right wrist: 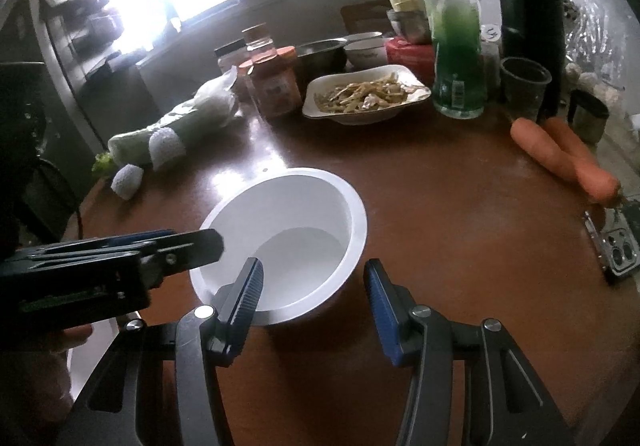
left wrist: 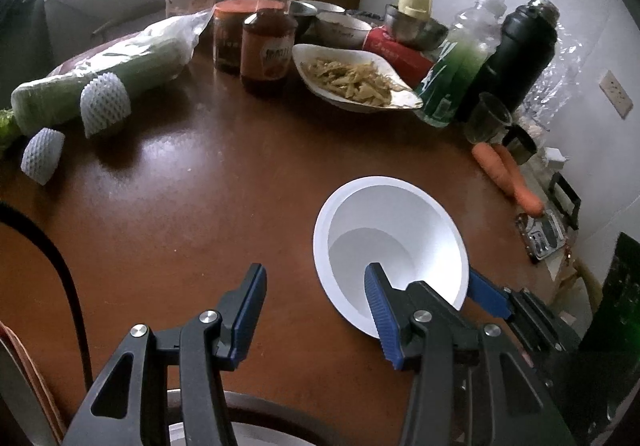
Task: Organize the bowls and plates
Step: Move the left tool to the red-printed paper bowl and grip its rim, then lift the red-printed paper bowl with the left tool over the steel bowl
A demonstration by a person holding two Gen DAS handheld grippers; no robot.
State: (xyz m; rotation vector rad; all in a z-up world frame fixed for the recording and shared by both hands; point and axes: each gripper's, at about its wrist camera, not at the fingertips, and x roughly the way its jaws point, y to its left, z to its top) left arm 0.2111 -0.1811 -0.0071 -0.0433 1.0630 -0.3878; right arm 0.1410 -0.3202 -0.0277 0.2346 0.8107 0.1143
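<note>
On the brown table, near its front edge, we find the white bowl upright and empty. Left gripper: part open, one finger over the near rim, nothing pinched. Right gripper: part open, one finger inside the rim, bowl wall between the jaws, unpressed. Both equally near. Only the right view shows the left gripper from the side; the left view shows just a blue finger of the right at the bowl's right rim.
</note>
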